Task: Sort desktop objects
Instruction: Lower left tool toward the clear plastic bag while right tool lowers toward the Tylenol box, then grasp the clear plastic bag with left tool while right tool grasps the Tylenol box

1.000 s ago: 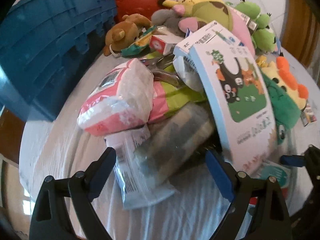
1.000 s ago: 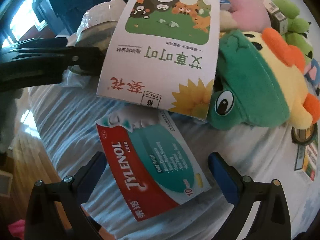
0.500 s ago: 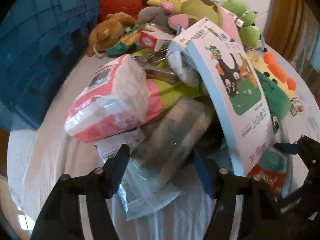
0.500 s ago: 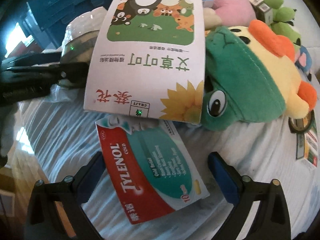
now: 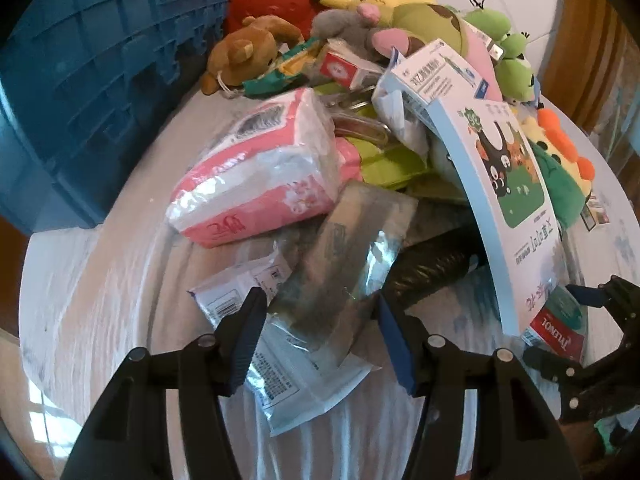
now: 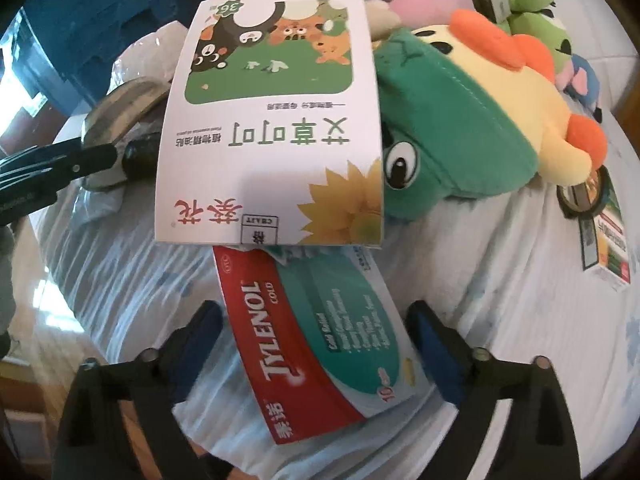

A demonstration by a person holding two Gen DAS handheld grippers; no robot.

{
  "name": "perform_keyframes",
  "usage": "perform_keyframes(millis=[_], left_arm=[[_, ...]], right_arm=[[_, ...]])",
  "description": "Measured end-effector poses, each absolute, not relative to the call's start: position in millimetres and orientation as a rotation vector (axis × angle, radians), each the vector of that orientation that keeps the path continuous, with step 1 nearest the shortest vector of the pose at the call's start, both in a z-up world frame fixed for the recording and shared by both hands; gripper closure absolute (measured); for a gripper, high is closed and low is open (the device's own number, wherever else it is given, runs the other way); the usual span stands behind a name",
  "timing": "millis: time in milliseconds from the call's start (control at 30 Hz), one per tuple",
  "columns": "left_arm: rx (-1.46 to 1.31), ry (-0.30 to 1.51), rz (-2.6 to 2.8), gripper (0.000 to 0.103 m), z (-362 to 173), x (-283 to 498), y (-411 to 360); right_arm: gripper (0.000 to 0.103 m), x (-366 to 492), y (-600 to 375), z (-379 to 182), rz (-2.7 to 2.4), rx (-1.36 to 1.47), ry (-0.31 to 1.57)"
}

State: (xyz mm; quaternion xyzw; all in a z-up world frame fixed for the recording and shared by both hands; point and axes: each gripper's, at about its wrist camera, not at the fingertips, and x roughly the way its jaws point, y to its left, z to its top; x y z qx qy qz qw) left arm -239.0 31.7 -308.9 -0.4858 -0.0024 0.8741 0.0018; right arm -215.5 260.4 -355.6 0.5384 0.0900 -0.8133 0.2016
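Since the earlier frame, the left hand-held gripper (image 5: 320, 330) had narrowed around the grey foil packet (image 5: 344, 264), not visibly clamped; the right hand-held gripper (image 6: 314, 326), released, straddled the Tylenol box (image 6: 320, 344). Next: closing, lifting.

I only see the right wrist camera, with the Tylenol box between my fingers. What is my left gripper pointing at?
Observer: Your left gripper is open, with a grey plastic-wrapped packet between its fingers.
Child: What's behind that packet?
Observer: A pink tissue pack, just past it on the pile.
Child: Any toys I can't see?
Observer: Yes, a brown teddy bear beside the blue crate.
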Motion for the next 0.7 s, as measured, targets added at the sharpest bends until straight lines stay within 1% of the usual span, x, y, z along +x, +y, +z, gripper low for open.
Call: perform_keyframes(millis=[67, 133, 167, 200, 400, 533, 567, 600, 633, 667, 700], left_arm=[[-1.527, -0.039, 2.743, 0.043, -314.5, -240.7, 28.7], [-1.524, -0.05, 2.754, 0.05, -313.8, -238.9, 27.4], [-1.52, -0.044, 2.764, 0.05, -310.8, -236.1, 28.2], [-1.516, -0.038, 2.774, 0.052, -307.9, -233.3, 28.9], [-1.468, -0.065, 2.81, 0.062, -278.9, -210.8, 29.5], [-1.484, -0.09, 2.798, 0.063, -270.9, -200.9, 28.8], [-1.496, -0.096, 2.79, 0.063, -271.3, -198.8, 29.2], [-1.502, -0.101, 2.781, 0.063, -272.2, -195.0, 30.3], [-1.504, -0.105, 2.77, 0.063, -273.5, -190.2, 31.8], [-1.509, -0.104, 2.765, 0.063, -275.5, -186.9, 33.5], [-1.517, -0.099, 2.764, 0.062, -278.0, -184.4, 35.4]], right_arm=[[0.001, -213.9, 258.2, -358.5, -2.281, 1.499, 0.28], [0.001, -211.8, 256.8, -360.8, -2.293, 1.493, 0.314], [0.007, -210.1, 256.3, -361.3, -2.299, 1.49, 0.335], [0.02, -209.4, 257.8, -360.2, -2.302, 1.492, 0.33], [0.021, -203.6, 268.4, -343.4, -2.309, 1.499, 0.252], [0.023, -195.1, 270.2, -321.5, -2.319, 1.456, 0.233], [0.028, -193.3, 271.1, -317.0, -2.322, 1.448, 0.235], [0.045, -192.0, 272.3, -313.6, -2.322, 1.443, 0.235], [0.055, -190.4, 275.3, -310.1, -2.325, 1.441, 0.229], [0.059, -189.4, 280.0, -310.1, -2.329, 1.451, 0.225], [0.059, -189.0, 285.0, -312.0, -2.332, 1.468, 0.223]])
